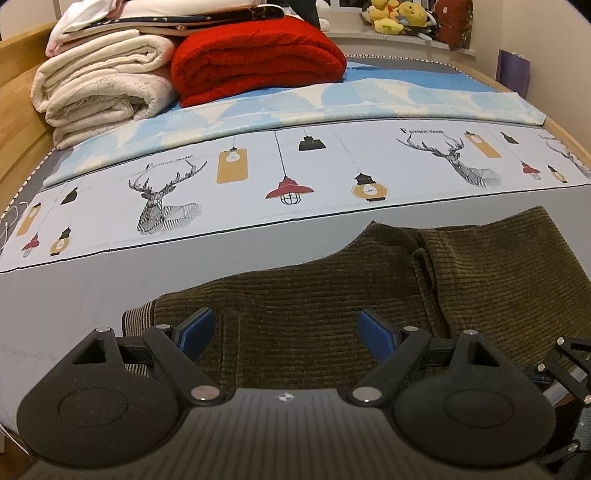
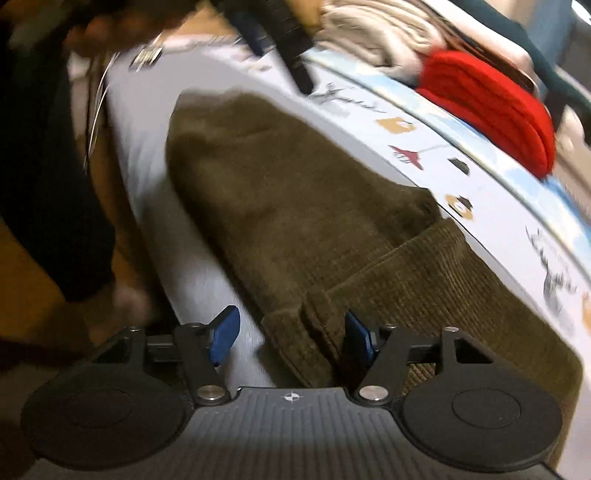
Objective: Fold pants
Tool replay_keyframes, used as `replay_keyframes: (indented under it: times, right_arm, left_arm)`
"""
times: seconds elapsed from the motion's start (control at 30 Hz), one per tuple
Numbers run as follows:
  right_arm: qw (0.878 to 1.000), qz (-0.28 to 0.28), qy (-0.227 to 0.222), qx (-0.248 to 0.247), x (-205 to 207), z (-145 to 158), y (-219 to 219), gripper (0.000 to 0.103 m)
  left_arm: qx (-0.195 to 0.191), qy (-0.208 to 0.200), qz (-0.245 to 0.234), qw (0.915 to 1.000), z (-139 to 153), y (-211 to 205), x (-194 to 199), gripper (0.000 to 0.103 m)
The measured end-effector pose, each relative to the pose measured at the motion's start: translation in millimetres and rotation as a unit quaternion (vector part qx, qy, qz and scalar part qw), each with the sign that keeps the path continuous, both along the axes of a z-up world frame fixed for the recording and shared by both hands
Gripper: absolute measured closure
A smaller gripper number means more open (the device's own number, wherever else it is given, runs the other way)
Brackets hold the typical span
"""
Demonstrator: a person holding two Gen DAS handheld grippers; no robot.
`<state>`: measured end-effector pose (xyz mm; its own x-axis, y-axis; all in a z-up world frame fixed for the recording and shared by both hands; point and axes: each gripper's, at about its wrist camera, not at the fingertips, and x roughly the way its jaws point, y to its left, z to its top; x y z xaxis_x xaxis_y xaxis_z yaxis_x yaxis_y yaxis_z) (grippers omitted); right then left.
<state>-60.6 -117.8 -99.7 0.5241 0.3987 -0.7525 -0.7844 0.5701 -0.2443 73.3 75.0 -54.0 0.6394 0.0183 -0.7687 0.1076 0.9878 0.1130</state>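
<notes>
Olive-brown corduroy pants lie folded on the pale bed sheet, with a ribbed striped band at their left end. My left gripper hovers over the cloth with its blue pads wide apart and gripping nothing. In the blurred right wrist view, the pants stretch away across the sheet. My right gripper stands open at their near end. A folded edge of the cloth lies between its pads, close to the right pad. The left pad is over bare sheet.
A red folded blanket and stacked cream blankets sit at the far side of the bed. Plush toys line the window sill. A wooden bed frame runs along the left. A person's dark sleeve is beside the bed.
</notes>
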Motion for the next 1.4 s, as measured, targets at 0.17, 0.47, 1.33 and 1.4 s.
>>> replay_keyframes:
  times: [0.17, 0.47, 1.33, 1.4]
  right_arm:
    - [0.999, -0.026, -0.015, -0.022, 7, 4, -1, 0.068]
    - [0.933, -0.185, -0.103, 0.290, 26, 138, -77, 0.076]
    - [0.961, -0.202, 0.083, 0.170, 53, 41, -32, 0.067]
    - [0.962, -0.199, 0.092, 0.164, 56, 31, -25, 0.067]
  left_arm:
    - [-0.001, 0.003, 0.008, 1.0000, -1, 5, -1, 0.014]
    - [-0.020, -0.005, 0.023, 0.9995, 6, 14, 1, 0.014]
    - [-0.010, 0.013, 0.037, 0.9992, -4, 25, -1, 0.014]
    - [-0.007, 0.016, 0.039, 0.9991, -6, 27, -2, 0.014]
